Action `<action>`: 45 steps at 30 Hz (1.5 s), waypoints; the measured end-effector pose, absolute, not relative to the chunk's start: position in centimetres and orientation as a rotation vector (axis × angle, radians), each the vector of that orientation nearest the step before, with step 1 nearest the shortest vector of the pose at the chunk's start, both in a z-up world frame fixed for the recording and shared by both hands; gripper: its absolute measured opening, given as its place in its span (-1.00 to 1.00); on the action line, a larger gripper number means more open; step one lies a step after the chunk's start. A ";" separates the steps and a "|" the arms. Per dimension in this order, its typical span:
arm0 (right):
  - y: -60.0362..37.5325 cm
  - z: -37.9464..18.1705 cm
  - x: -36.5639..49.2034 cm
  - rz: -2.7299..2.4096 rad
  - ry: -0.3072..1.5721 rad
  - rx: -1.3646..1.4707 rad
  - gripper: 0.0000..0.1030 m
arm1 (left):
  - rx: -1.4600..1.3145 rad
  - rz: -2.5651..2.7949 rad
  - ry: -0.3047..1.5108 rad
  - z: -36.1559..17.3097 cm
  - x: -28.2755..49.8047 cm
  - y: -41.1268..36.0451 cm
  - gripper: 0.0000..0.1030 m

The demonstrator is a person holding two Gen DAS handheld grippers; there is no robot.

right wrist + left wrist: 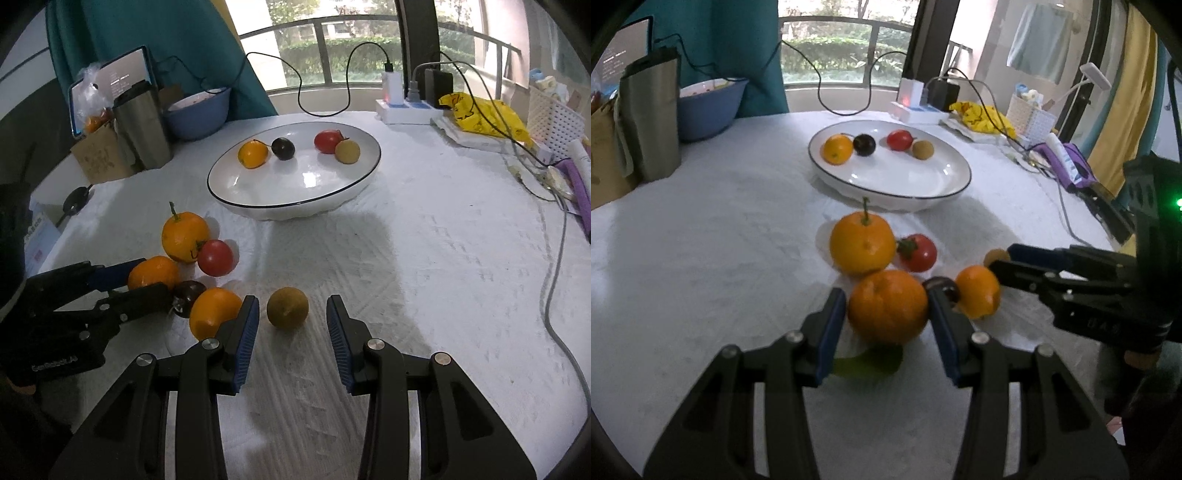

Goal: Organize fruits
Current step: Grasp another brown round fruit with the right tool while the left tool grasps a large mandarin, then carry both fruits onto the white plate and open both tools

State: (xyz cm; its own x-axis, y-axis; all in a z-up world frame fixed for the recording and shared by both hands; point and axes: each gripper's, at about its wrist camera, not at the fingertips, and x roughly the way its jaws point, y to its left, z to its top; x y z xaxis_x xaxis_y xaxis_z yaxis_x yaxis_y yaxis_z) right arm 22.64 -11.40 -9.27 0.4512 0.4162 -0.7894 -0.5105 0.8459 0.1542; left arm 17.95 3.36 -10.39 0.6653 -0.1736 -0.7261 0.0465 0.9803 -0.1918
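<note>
orange [887, 306]: on tabletop [701, 258], I see it between left gripper [886, 314] jaws, pads touching, gripped
brown fruit [287, 307]: I see right gripper [291, 321] jaws spread, straddling it, no contact
plate [332, 192]: beyond, holds four fruits

White-clothed desk [424, 258], textured, shadowed near the middle. At the far left edge: steel tumbler [142, 123] with a dark lid, upright, just beside a brown paper bag [98, 157]; blue bowl [197, 114] next to it; lit tablet screen [122, 79] propped behind. Teal curtain [155, 44] hanging behind those. Along the far edge: white power strip [404, 110] with plugged chargers, black cables [325, 107] looping across. Yellow plastic bag [484, 116] lying on folded paper, white lattice basket [554, 122] at far right, purple item [1075, 166] nearby. Window with a railing [846, 33], greenery outside.
</note>
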 end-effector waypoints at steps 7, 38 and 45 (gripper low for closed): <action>-11.0 -9.7 23.1 0.587 0.965 -0.117 -0.32 | -0.135 -0.133 0.825 -10.2 18.1 3.1 -0.11; -11.2 -4.7 24.7 0.583 0.825 -0.136 -0.49 | -0.126 -0.118 0.697 -4.2 18.9 4.2 -0.13; -11.2 -4.3 26.1 0.577 0.815 -0.139 -0.49 | -0.118 -0.128 0.689 -3.8 20.9 4.4 -0.13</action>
State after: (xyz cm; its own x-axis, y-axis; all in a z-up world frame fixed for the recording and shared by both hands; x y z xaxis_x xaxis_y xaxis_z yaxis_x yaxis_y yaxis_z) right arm 26.15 -11.20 -4.29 0.5421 0.4321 -0.7207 -0.5361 0.8383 0.0994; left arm 20.88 4.38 -3.81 0.7644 -0.1564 -0.6255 0.0783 0.9855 -0.1506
